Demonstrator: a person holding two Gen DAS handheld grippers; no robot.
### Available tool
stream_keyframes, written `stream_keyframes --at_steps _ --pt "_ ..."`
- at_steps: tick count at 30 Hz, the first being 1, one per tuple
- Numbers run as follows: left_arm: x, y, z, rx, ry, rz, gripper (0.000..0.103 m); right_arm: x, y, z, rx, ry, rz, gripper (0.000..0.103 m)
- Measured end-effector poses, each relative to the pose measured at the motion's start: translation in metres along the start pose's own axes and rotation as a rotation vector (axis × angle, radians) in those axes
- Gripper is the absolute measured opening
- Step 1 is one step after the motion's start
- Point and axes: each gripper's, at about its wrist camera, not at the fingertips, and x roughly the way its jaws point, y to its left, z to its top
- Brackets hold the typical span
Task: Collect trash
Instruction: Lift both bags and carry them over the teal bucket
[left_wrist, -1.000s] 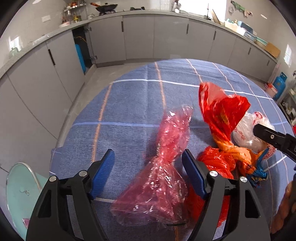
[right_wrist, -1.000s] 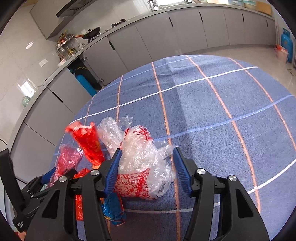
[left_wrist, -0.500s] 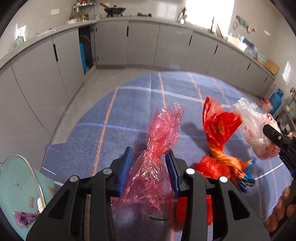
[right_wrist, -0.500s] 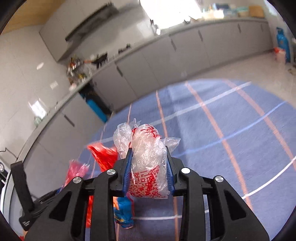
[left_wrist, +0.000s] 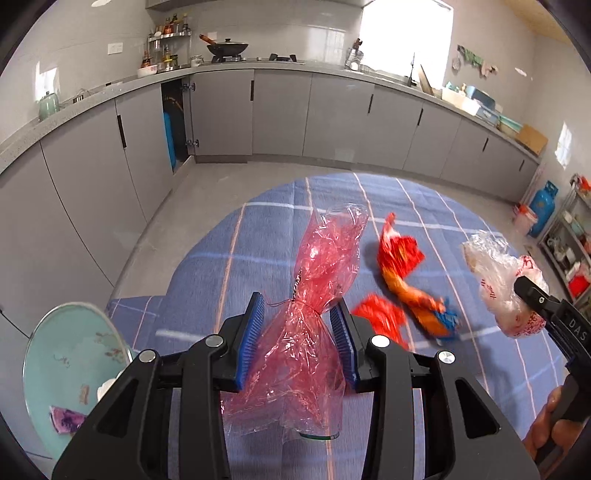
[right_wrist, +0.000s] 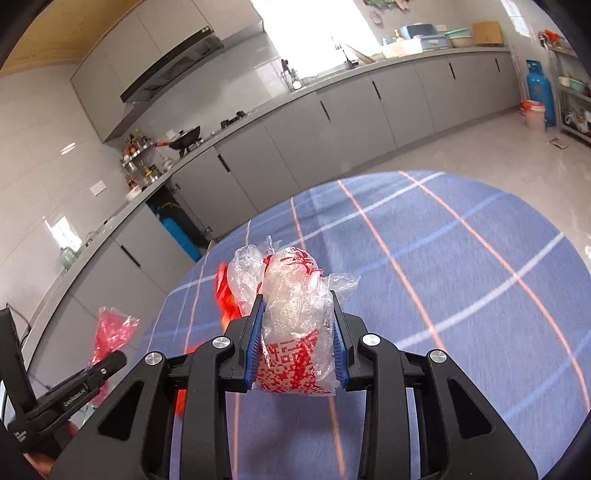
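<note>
Both tongs (left_wrist: 298, 341) (right_wrist: 297, 341) now clamped on lifted bags (left_wrist: 306, 321) (right_wrist: 295, 325).

Translucent pink-red plastic bag (left_wrist: 314, 295), clear bag with red print (right_wrist: 295, 332), blue tablecloth (right_wrist: 443, 258) checked with white and orange lines, pale turquoise bin (left_wrist: 74, 354), grey cabinets (left_wrist: 280, 110).

Red wrappers (left_wrist: 400, 273): motion-blurred, centre right of left view.
Teal bin (left_wrist: 70, 369): cut off lower left.

- Pink translucent plastic bag (left_wrist: 314, 314): knotted mid-length, tail pointing 12 o'clock.
- Clear bag with red print (right_wrist: 295, 332): crumpled, upright.
- Red-orange wrappers (left_wrist: 400, 273): on blue checked cloth, 2 o'clock of pink bag.
</note>
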Motion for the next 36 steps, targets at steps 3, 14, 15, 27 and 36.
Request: stream_keyframes --at_steps 3,14,15,27,36 --pt "-0.011 0.002 -0.015 -0.005 0.015 0.007 0.038 -0.010 0.008 -0.013 0.001 0.018 0.008 0.033" --pt "-0.045 0.027 -0.053 -0.045 0.018 0.008 0.038 -0.033 0.062 -0.054 -0.049 0.062 0.076 0.033" --pt "-0.048 0.031 -0.055 -0.048 0.016 0.012 0.038 -0.034 0.065 -0.057 -0.055 0.065 0.082 0.033" --pt "-0.075 0.075 -0.076 -0.105 0.002 0.087 0.038 -0.042 0.126 -0.088 -0.160 0.114 0.160 0.033" --pt "-0.087 0.104 -0.083 -0.151 -0.012 0.123 0.038 -0.043 0.172 -0.103 -0.246 0.130 0.213 0.033"
